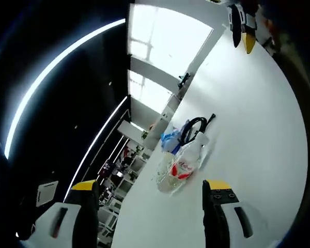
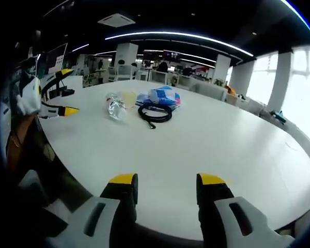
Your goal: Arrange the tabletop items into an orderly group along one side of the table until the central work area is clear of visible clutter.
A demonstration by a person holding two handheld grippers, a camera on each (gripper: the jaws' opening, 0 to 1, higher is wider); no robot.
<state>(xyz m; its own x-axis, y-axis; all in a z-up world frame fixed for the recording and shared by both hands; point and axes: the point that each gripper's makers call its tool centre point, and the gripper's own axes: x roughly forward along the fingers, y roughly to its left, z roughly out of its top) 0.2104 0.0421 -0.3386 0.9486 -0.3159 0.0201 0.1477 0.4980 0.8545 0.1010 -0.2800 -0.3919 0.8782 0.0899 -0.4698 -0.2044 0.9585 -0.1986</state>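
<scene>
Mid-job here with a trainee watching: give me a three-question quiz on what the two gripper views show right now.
1. True or false: the left gripper is shut on the bottle.
2. Which item lies coiled beside the blue packet?
A. black cable
B. red tape
C. a mug
3. Fill in: the items lie together on the white ____.

Key:
1. False. Its jaws stand open and apart from the bottle.
2. A
3. table

The right gripper is open too, with nothing between its jaws.
</scene>
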